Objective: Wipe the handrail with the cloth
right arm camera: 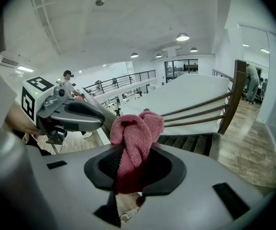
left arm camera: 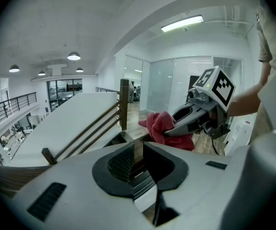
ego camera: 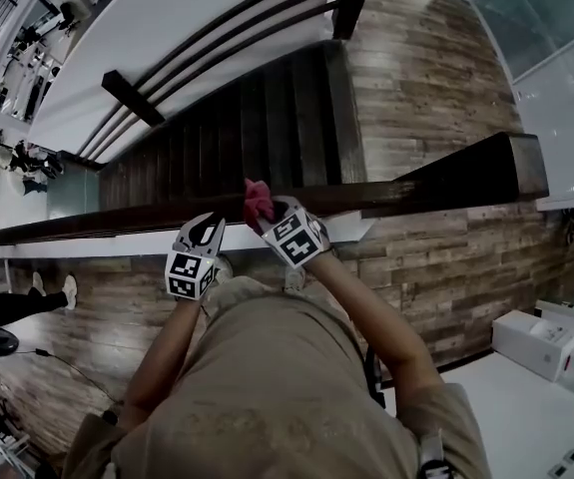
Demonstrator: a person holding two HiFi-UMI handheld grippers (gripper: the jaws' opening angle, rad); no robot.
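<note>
The dark wooden handrail [ego camera: 436, 180] runs across the head view from left to right, just in front of me. A bunched red cloth [ego camera: 258, 201] rests on top of it, and my right gripper [ego camera: 265, 218] is shut on that cloth. In the right gripper view the cloth [right arm camera: 137, 133] fills the space between the jaws and sticks out past them. My left gripper [ego camera: 206, 230] is just to the left, its tips at the rail's near edge. Its jaws stand apart, and a strip of the rail [left arm camera: 138, 150] shows between them. Nothing is held in the left gripper [left arm camera: 137, 166].
Beyond the rail a dark staircase [ego camera: 227, 133] goes down, with a slatted banister [ego camera: 217, 38] and a newel post [right arm camera: 236, 92]. White boxes [ego camera: 544, 342] lie on the floor at the right. Another person's legs [ego camera: 22, 300] are at the left, below the rail.
</note>
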